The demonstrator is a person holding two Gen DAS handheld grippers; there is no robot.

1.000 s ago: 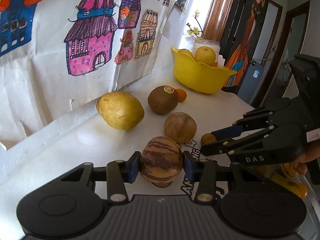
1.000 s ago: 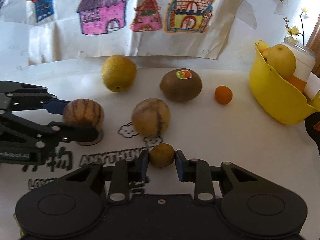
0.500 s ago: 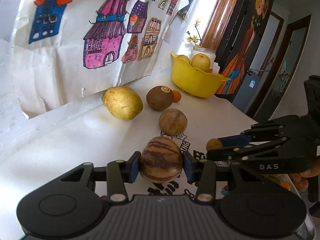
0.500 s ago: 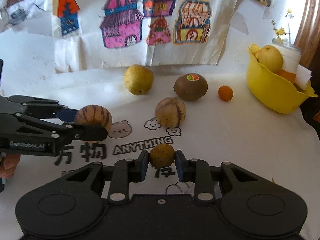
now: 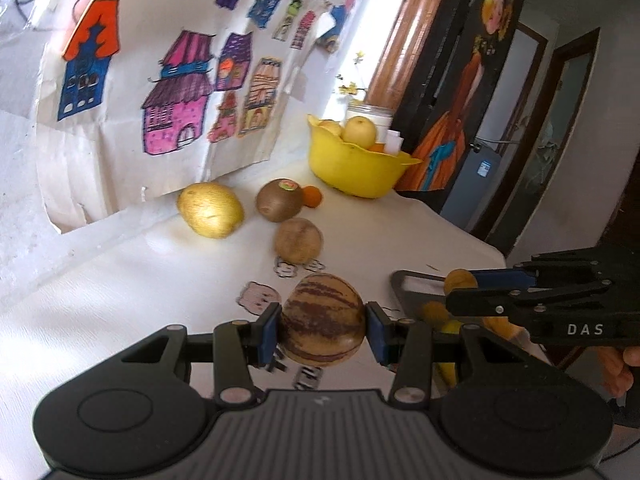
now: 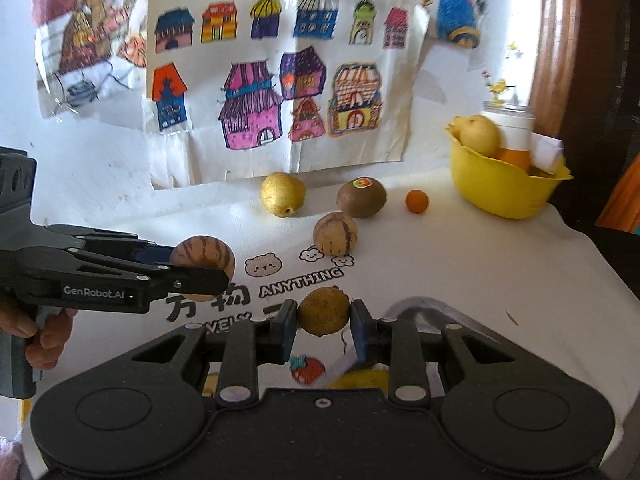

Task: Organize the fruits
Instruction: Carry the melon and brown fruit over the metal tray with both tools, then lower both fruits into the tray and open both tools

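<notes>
Gripping striped melon [image 5: 322, 320]: left gripper [image 5: 322, 330] | right gripper [image 6: 323, 322]: clamps speckled fruit [image 6: 323, 311] | tray [image 5: 416, 286] half-hidden

Our left wrist view looking forward and down over the white table [image 5: 120, 300], angled rightward toward the yellow bowl [image 5: 356, 168], our right wrist view facing the drawings on the wall [image 6: 280, 92] squarely, both close above, sharing the loose fruits and bowl

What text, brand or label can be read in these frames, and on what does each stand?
"DAS": side of the right gripper.
"GenRobot.AI": side of the left gripper.
"ANYTHING": printed on the white tablecloth, beside large Chinese characters, partly hidden.
Sticker on the kiwi: too small to read.
</notes>
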